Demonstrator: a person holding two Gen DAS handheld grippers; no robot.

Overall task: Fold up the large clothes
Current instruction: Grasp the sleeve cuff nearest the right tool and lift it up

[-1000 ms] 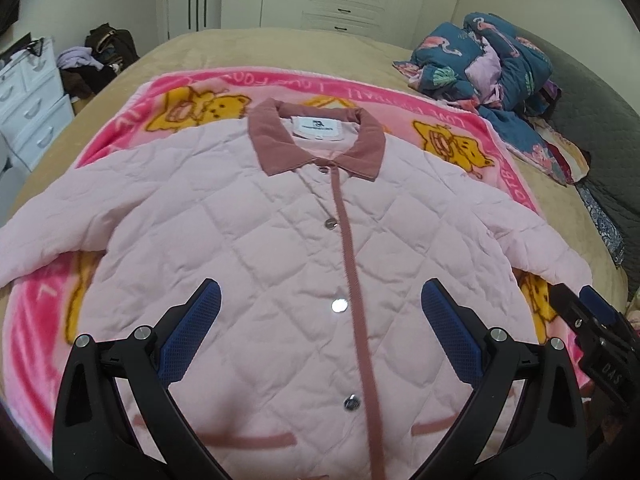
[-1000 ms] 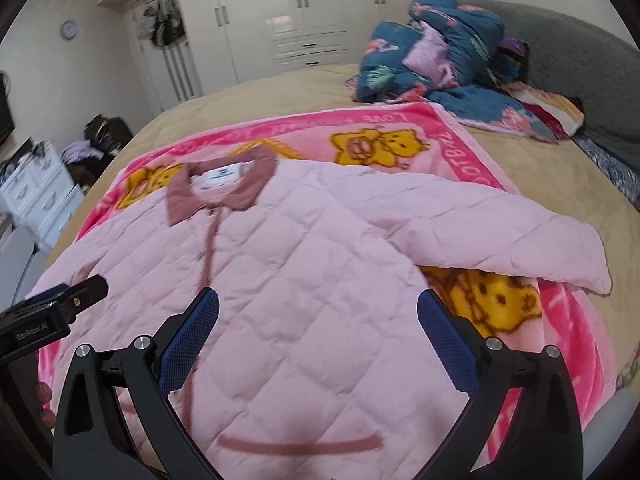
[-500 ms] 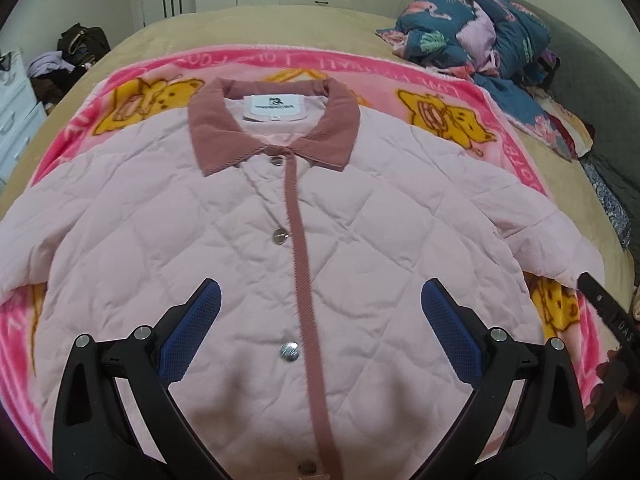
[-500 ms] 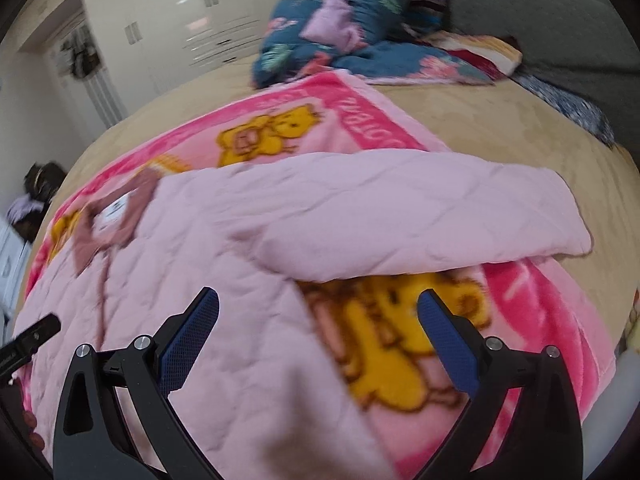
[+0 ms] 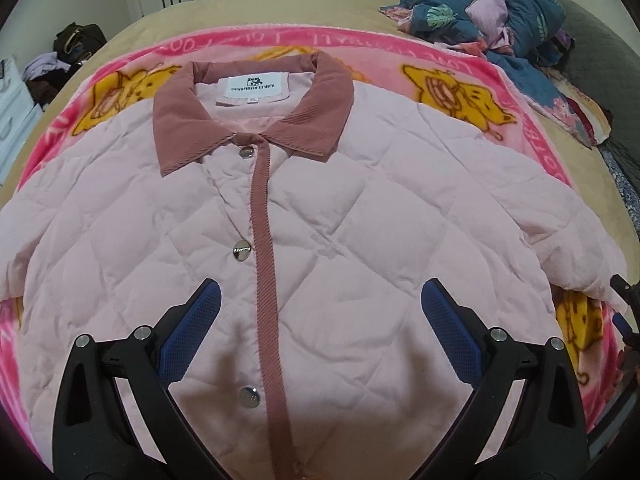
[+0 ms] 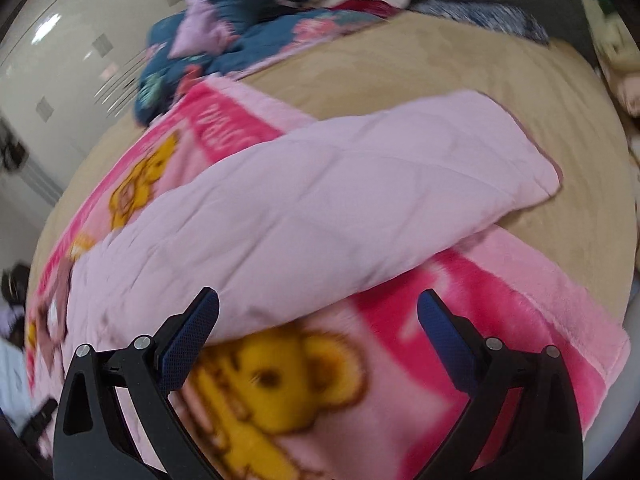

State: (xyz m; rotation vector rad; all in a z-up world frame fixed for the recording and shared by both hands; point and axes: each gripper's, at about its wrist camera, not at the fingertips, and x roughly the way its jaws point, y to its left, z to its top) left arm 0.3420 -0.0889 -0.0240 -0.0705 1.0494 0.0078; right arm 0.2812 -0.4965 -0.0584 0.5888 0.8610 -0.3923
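Your left gripper (image 5: pixel 320 312) hangs with its blue-padded jaws spread wide and empty over the front of the pale pink quilted jacket with a dusty-rose corduroy collar (image 5: pixel 340 216), which lies buttoned and flat on the pink fleece bear-print blanket (image 5: pixel 452 88) covering the tan bed (image 6: pixel 440 64). Your right gripper (image 6: pixel 318 312) is likewise released, holding nothing, low beside the jacket's right sleeve (image 6: pixel 340 200). I judge the fold not yet begun; the next move likely calls for you to pinch that sleeve and carry it inward. Farther off sits a heap of teal floral bedding (image 5: pixel 488 8). No containers are visible.
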